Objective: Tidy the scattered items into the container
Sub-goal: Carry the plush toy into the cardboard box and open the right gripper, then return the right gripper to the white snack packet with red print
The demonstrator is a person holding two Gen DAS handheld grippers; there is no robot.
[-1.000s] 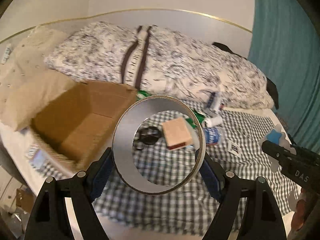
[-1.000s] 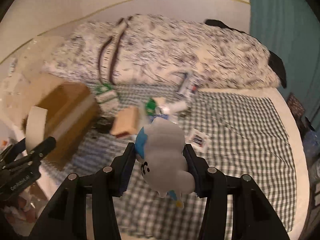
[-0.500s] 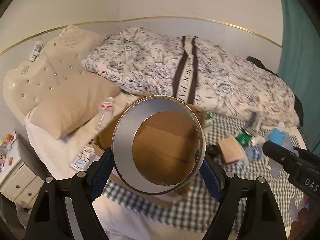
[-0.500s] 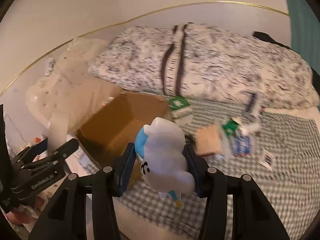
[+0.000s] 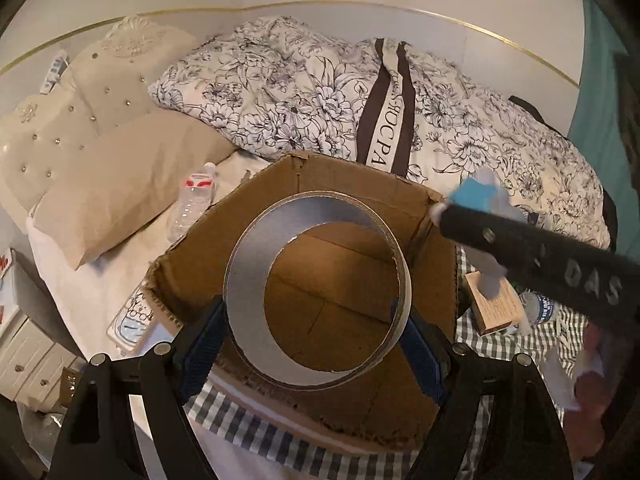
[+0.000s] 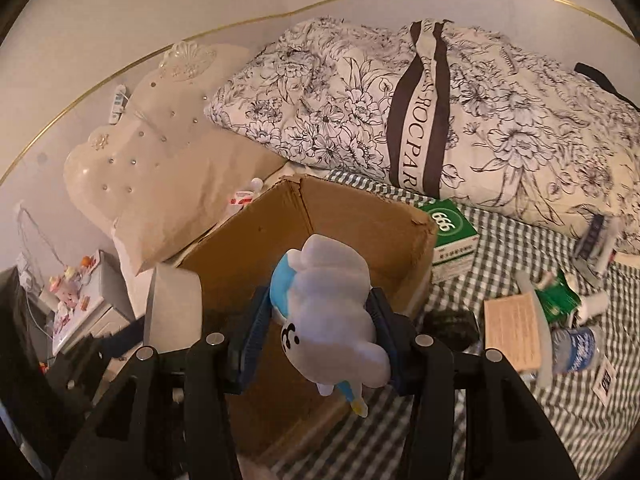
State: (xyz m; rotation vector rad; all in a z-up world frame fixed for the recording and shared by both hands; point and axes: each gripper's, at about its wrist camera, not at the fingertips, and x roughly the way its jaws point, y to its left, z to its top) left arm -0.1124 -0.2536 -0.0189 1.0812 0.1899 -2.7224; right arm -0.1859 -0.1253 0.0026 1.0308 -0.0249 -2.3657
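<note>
Above the open cardboard box [image 5: 344, 208], left tongs [image 5: 316, 332] clenched on tape roll [image 5: 248, 304], right tongs [image 6: 320, 328] gripping plush toy [image 6: 328, 320]

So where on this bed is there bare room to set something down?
Free: the cardboard box floor, and the checked blanket near the front edge. Crowded: the cluster beside the box's right wall, with the green box, tan block and bottle.

The left tool [image 5: 316, 336] grips a tape roll [image 5: 248, 300] above the open cardboard box [image 5: 436, 240] on the bed [image 5: 100, 300], the right tool [image 5: 532, 264] alongside.
</note>
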